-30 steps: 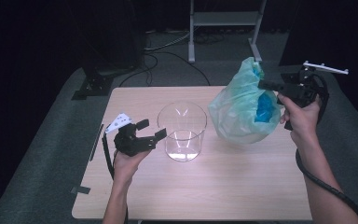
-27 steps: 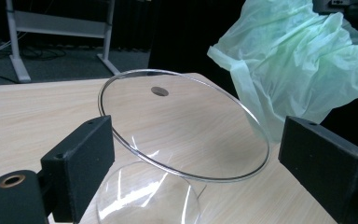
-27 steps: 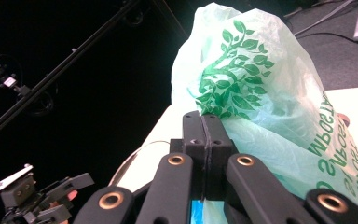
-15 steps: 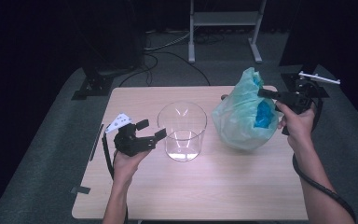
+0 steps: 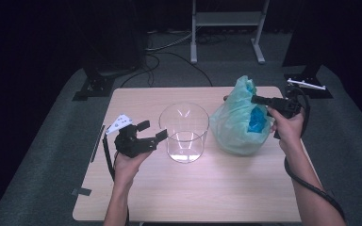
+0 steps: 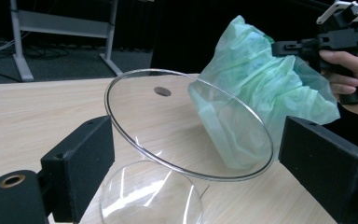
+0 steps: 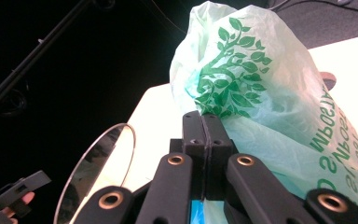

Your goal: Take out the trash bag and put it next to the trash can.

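A pale green plastic bag (image 5: pixel 238 125) with a leaf print (image 7: pixel 228 74) rests on the table (image 5: pixel 193 193) at the right, something blue inside it. My right gripper (image 5: pixel 257 100) is shut on the bag's upper edge (image 7: pixel 207 122). A clear glass cylinder jar (image 5: pixel 184 132) stands upright at the table's middle, left of the bag. My left gripper (image 5: pixel 152 132) is open just left of the jar, its jaws wide apart on either side of the jar's rim (image 6: pixel 186 126) in the left gripper view. The bag (image 6: pixel 261 102) and the other gripper (image 6: pixel 321 44) show behind the jar.
Dark floor surrounds the table. A metal stand (image 5: pixel 226 28) and cables (image 5: pixel 169 52) lie beyond the far edge. A small white piece (image 5: pixel 306 84) sits on the floor at the right. A thin strip (image 5: pixel 95 143) lies by the table's left edge.
My right gripper has lowered the bag and brought it left, so it now rests on the table beside the jar. The left gripper has stayed put.
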`<state>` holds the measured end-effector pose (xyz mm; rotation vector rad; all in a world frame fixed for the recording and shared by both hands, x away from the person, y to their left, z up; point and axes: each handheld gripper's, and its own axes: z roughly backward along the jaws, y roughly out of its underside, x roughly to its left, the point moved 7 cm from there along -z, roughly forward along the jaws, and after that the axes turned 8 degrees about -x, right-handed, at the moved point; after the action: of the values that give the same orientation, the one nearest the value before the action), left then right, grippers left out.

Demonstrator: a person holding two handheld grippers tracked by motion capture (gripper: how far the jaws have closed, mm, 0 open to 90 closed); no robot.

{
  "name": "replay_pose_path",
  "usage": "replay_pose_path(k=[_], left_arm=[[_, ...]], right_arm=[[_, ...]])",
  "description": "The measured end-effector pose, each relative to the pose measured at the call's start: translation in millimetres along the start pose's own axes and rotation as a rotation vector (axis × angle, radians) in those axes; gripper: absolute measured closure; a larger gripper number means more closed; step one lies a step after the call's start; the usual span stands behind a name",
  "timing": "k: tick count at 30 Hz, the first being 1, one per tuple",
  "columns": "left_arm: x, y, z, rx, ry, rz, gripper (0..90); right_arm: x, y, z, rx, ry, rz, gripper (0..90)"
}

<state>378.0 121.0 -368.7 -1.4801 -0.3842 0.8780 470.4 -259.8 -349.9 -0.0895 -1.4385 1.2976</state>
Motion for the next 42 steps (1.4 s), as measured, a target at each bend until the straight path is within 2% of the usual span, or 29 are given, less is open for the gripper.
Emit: replay_pose_path(k=[10,16,42], left_arm=[[0.7,-1.1,2.3,-0.006,-0.006,0.006,9.3],[2.6,-0.5,3.1,-0.003,-0.012,0.005,9.3],[5.5,2.8,2.0,0.006,-0.018,0.013,9.3]], right_arm=[[0.7,14.1,-24.0,0.035,0.016,0.012,90.0],[-1.2,23.8,-37.2,0.057,0.016,0.002,90.0],[-15.3,61.6,-64.0,0.142,0.033,-0.001,90.0]])
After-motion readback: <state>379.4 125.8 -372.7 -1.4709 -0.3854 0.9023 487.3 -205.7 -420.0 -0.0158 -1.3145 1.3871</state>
